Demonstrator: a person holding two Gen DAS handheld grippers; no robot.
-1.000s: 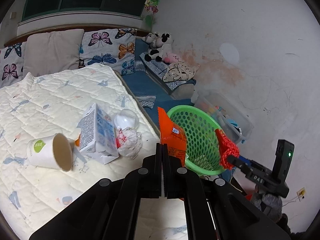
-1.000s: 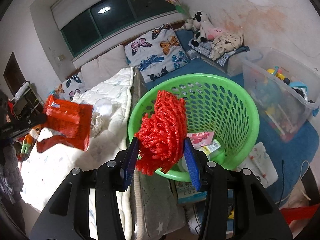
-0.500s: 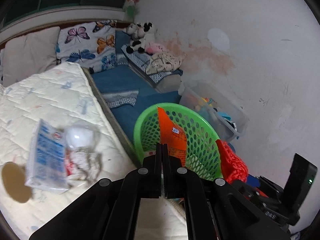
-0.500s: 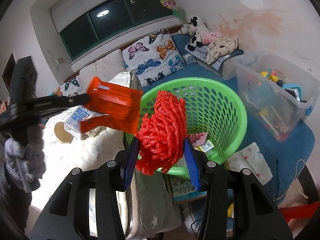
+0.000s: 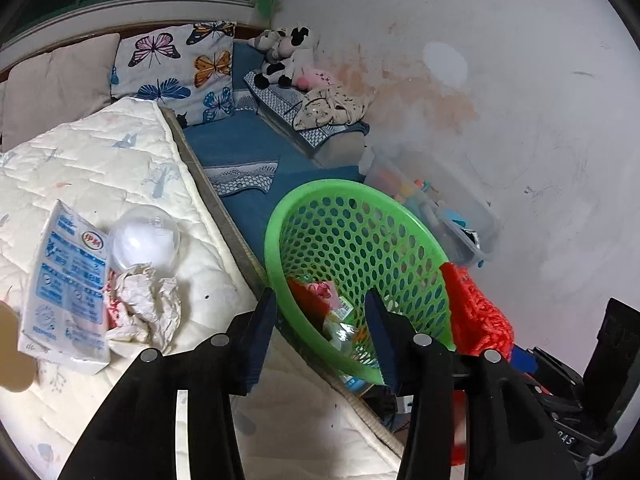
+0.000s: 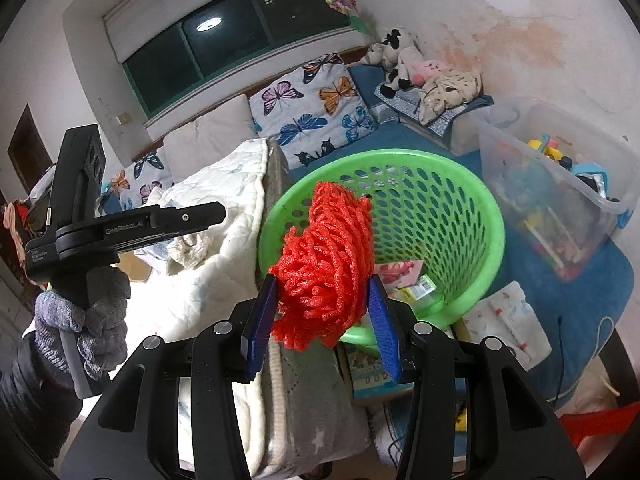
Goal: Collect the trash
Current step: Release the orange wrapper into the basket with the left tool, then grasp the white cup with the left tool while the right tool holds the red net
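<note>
A green perforated basket (image 5: 352,200) stands on the floor beside the bed; it also shows in the right wrist view (image 6: 496,220). Wrappers and an orange-red packet (image 5: 308,296) lie inside it. My left gripper (image 5: 320,336) is open and empty above the basket's near rim. My right gripper (image 6: 322,320) is shut on a red foam net (image 6: 328,268), held at the basket's near rim; the net also shows in the left wrist view (image 5: 476,308). On the bed lie a blue-white carton (image 5: 68,292), crumpled paper (image 5: 144,304) and a clear dome lid (image 5: 146,238).
A quilted white mattress (image 5: 100,168) fills the left. A clear toy bin (image 6: 560,184) stands right of the basket by the wall. Butterfly pillows (image 5: 176,68) and plush toys (image 5: 284,52) lie at the back. A cloth (image 6: 504,320) and books lie on the blue floor mat.
My left gripper swung right over the basket and opened; the orange-red packet it held now lies in the basket. My right gripper keeps the red net near the rim.
</note>
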